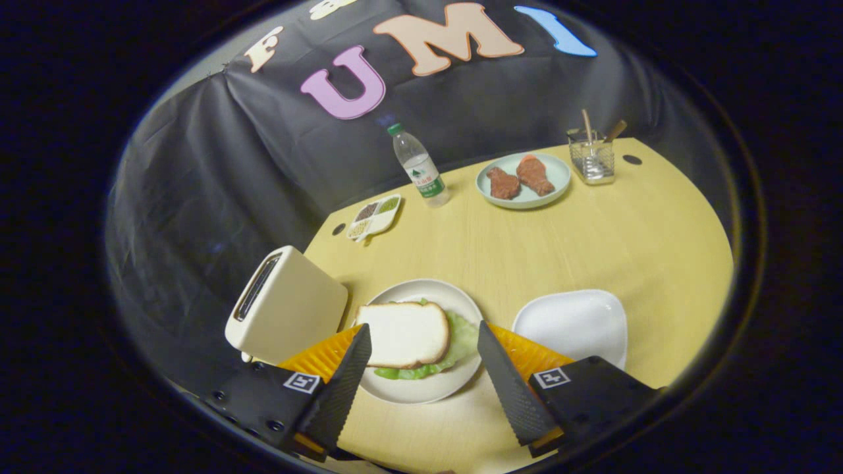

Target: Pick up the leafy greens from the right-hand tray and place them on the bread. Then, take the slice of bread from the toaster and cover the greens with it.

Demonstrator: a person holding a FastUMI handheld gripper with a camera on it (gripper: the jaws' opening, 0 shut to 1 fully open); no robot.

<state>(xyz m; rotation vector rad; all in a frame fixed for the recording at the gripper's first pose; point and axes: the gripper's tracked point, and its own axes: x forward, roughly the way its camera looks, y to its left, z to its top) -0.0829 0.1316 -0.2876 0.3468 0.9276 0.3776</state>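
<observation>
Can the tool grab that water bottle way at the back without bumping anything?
Probably yes. The tool is open and holds nothing. The bottle stands alone near the table's far edge, apart from the meat plate and snack dish. The sandwich lies low between the fingers, so the tool must lift over it.

The top slice of bread (403,334) covers most of the leafy greens (454,342), leaving a fringe at its right and near sides; anything beneath the greens is hidden. The tool (425,359), its fingers spread with nothing between them, hides the round plate's (431,388) near-left rim. The toaster's (286,306) slot is too dark to see into. The small divided dish (374,217) holds contents too small to identify.
</observation>
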